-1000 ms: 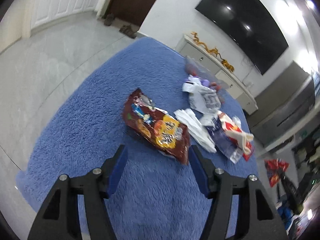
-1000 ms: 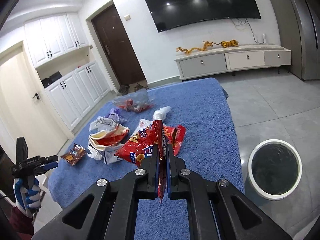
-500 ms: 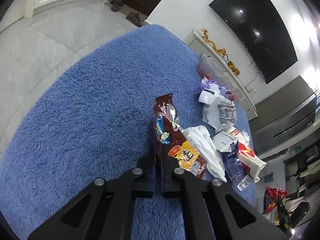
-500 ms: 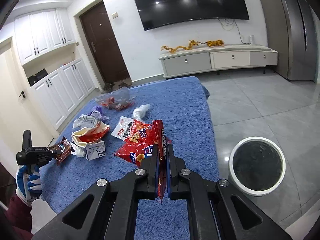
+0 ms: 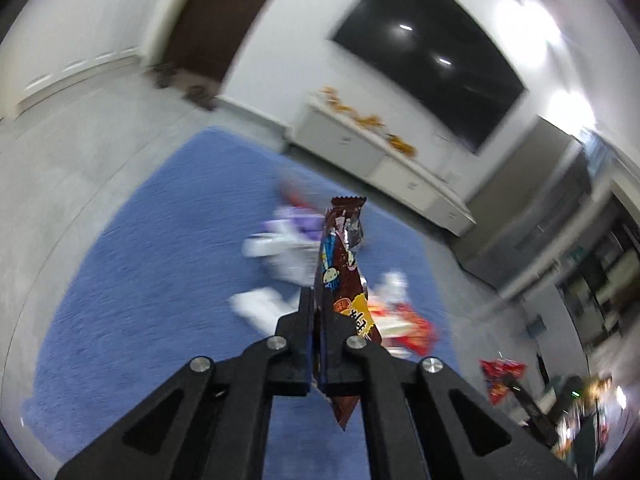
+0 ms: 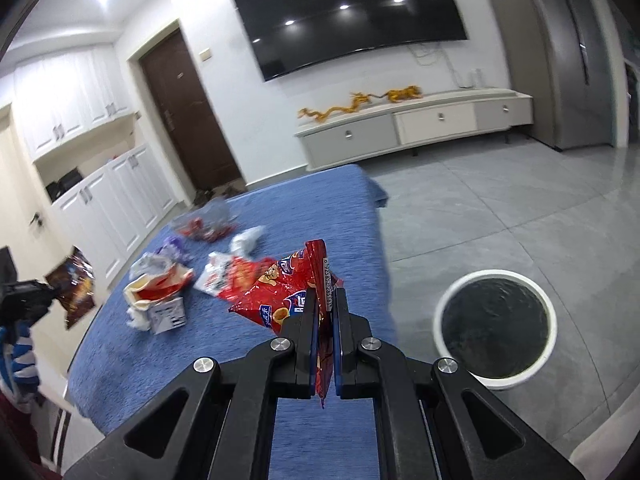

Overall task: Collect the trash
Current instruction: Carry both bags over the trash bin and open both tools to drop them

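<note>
1. Brown foil snack wrapper [image 5: 340, 276], printed with cartoon figures and a yellow label, is clamped edge-on between the closed jaws of the left gripper [image 5: 318, 320] and hangs clear above the blue fleecy tabletop cover [image 5: 160, 264].
2. A red crinkled crisp packet [image 6: 288, 288] is pinched in the same way by the right gripper [image 6: 325, 316], its loose end spread ahead and to the left of the fingers.
3. The step in hand is judged to be the carry: both pieces are gripped, neither is yet binned.
4. A round white bin with a black liner [image 6: 496, 316] stands on the grey tiled floor, low and to the right of the right gripper, well clear of the tabletop edge.
5. The next move would call for the red packet to be swung right until it hangs over the bin's mouth, and only then released; the brown wrapper would have to be brought across the tabletop to the same place.
6. More litter [image 6: 160, 292], a torn white and red carton among it, is left ahead and to the left of the right gripper.
</note>
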Demonstrator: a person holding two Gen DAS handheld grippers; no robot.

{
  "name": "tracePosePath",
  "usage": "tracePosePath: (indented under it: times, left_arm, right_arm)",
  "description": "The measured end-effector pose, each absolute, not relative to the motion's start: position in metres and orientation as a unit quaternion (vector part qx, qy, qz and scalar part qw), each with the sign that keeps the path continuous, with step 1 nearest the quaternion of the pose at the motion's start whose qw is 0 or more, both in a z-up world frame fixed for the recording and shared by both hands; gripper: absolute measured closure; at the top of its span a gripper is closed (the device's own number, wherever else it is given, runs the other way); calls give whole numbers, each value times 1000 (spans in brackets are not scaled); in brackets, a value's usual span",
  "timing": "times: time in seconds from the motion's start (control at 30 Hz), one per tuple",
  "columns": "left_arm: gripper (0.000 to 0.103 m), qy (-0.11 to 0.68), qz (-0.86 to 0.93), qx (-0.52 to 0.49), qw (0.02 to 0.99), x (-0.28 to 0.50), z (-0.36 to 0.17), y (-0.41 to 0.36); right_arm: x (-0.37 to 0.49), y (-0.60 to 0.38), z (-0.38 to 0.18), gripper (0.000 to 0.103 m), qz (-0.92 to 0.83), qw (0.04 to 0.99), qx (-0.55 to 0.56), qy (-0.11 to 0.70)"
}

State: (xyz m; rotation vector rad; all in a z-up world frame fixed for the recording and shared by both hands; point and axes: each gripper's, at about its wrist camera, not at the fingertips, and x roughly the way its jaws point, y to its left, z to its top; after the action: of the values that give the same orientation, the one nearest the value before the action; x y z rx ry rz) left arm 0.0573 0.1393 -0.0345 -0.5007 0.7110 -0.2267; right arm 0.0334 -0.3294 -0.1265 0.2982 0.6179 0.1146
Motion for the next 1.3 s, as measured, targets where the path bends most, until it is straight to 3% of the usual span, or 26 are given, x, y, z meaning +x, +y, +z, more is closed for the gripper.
tracePosePath:
  times: [0.33, 0.53, 0.73, 0.97, 1.03, 1.07, 1.3]
  left_arm:
    - [101, 379, -289, -123, 871, 139, -7, -97]
    - [101, 437, -335, -48, 833, 193, -52, -254]
    - [101, 479, -343, 2, 808, 238, -111, -361]
    - [98, 519, -334, 34, 786, 266, -178, -419]
    - [98, 538, -337, 32, 772, 270, -193, -429]
    - [98, 547, -338, 32, 765, 271, -198, -433]
    - [97, 532, -340, 38, 774, 264, -187, -425]
  right_arm:
    - [31, -429, -158, 97, -58, 933, 177, 309]
    - [64, -475, -187, 97, -105, 920, 180, 332]
    - [107, -507, -223, 96, -129, 904, 188, 363]
    - [146, -524, -255, 90, -149, 886, 185, 398]
    - [154, -525, -261, 67, -155, 881, 179, 410]
    - [157, -527, -263, 63, -161, 878, 176, 416]
    - [143, -530, -246, 63, -178, 881, 166, 407]
